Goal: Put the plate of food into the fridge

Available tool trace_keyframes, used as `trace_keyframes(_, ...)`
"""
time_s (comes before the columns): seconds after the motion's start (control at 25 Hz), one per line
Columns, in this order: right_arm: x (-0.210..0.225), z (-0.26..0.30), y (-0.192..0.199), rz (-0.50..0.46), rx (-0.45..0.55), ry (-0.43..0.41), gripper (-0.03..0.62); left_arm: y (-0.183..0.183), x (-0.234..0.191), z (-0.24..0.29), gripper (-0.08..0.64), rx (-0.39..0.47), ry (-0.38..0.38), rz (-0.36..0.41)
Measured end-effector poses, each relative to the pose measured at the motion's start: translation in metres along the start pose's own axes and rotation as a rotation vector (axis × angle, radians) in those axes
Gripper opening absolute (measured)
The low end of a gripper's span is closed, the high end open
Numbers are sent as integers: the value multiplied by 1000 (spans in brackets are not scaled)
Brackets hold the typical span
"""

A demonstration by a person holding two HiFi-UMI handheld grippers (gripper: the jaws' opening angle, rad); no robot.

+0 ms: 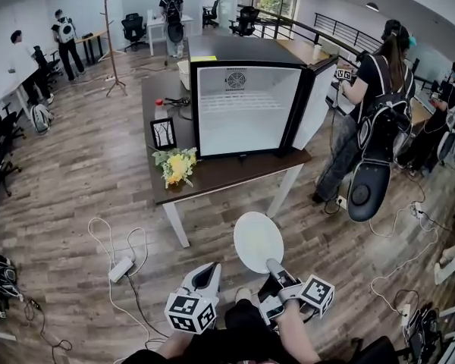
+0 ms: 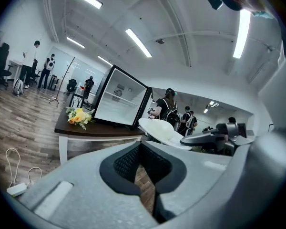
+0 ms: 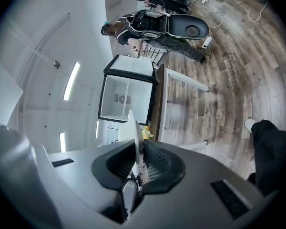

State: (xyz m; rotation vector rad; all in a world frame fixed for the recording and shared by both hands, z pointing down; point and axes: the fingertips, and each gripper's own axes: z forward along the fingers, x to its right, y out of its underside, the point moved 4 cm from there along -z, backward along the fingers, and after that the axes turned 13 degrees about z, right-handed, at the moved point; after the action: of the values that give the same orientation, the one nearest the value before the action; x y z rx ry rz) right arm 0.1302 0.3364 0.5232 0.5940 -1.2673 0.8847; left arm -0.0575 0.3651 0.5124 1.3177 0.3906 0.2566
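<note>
1. Right claw (image 1: 274, 265) clamped on the near rim of the plate (image 1: 258, 241); in the right gripper view, both pads (image 3: 155, 163) pinched onto the thin white edge (image 3: 131, 128), with the plate seen edge-on between them.
2. Plate up in the air over the wooden floor (image 1: 83, 173), in front of the surface (image 1: 227, 171) and well short of the fridge (image 1: 243, 108); not inside yet.
3. Looks plain white and round from the head view; from the left gripper view, a pale rounded lump on top of the plate (image 2: 164, 130); can't tell what food it is.
4. Left claw (image 1: 209, 270) just beside the right one, off to the plate's left and not touching it; jaws narrow in its own view (image 2: 144, 162), only a sliver of floor showing between them; holding nothing.
5. Fridge sitting on the dark surface with its door (image 1: 315, 101) swung open to the right; white and bare-looking inside, with a wire shelf (image 1: 239, 101) across it.
6. Also on the surface: yellow flowers (image 1: 176, 165) near the front left corner; small framed card (image 1: 164, 133) just behind them.
7. Person with a backpack (image 1: 371, 105) standing right of the open door; power strip (image 1: 121, 268) and loose cable on the floor to the left.
</note>
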Motion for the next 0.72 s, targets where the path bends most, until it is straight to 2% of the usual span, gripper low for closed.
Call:
trace_keyframes(0.28,-15,33,-49,-17,-25,4,51,-17,6,50,6,27,13,3)
trace_keyframes(0.6,-28,68,-97,-29,-82,4,51,-27,8,104,6,21,-54,5)
trace_keyframes(0.72,-29,77,-112,-32,-94,3,51,-24,11,120,6,-5,-70,7)
